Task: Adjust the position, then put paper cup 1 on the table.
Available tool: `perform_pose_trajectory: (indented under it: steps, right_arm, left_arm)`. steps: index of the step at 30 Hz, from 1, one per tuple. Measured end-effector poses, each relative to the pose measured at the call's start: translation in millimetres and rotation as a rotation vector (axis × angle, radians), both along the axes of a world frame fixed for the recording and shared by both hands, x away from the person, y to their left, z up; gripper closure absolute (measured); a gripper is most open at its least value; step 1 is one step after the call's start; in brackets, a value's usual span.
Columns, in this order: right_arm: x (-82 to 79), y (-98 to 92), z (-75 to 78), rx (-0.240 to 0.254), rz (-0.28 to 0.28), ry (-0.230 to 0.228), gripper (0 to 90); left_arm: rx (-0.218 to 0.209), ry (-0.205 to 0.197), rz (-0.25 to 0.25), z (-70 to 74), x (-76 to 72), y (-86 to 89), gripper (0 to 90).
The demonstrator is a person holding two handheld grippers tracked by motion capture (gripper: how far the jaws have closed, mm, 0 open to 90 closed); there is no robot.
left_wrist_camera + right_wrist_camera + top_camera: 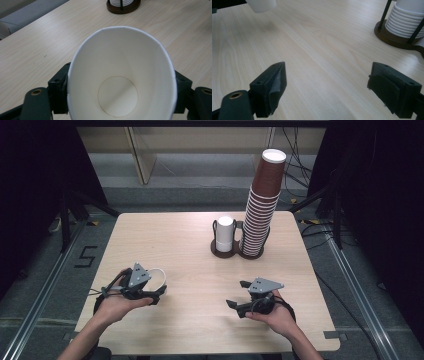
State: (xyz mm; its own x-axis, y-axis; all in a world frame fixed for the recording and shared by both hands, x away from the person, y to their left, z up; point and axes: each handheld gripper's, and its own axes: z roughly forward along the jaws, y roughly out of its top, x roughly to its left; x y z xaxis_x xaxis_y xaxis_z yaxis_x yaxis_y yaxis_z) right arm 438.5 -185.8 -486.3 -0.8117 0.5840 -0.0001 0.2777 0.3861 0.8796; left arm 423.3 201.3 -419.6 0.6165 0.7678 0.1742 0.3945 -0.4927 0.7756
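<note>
A white paper cup (pixel 159 275) lies on its side between the jaws of my left gripper (pixel 157 287), low over the table's front left. The left gripper view looks into the cup's open mouth (pixel 120 75), with the black pads (pixel 60 90) pressing on both of its sides. My left gripper (pixel 122 87) is shut on it. My right gripper (pixel 237 294) hovers at the front right, jaws wide apart with only bare wood between them. In the right gripper view, my right gripper (pixel 327 85) faces the cup's bottom end (pixel 262 5) at the top left.
A dark two-well holder (pixel 235 251) stands at the table's back middle. It carries a short stack of white cups (pixel 225 234) and a tall, leaning stack of brown cups (pixel 262 205). The white stack (pixel 404 22) is at the right gripper view's upper right.
</note>
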Motion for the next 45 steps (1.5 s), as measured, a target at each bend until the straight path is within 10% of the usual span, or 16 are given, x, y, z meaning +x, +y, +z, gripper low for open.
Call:
perform_pose_trajectory:
  steps: [30, 45]
  right_arm:
    - [2.6, 6.0, -0.1, 0.011, -0.012, 0.023, 15.4]
    - [2.8, 6.3, -1.5, 0.006, -0.014, 0.018, 15.4]
  left_arm:
    - [0.037, 0.1, 0.248, -25.6, -11.4, 44.1, 24.2]
    - [0.012, 0.147, 0.266, -38.4, -1.5, 51.8, 22.4]
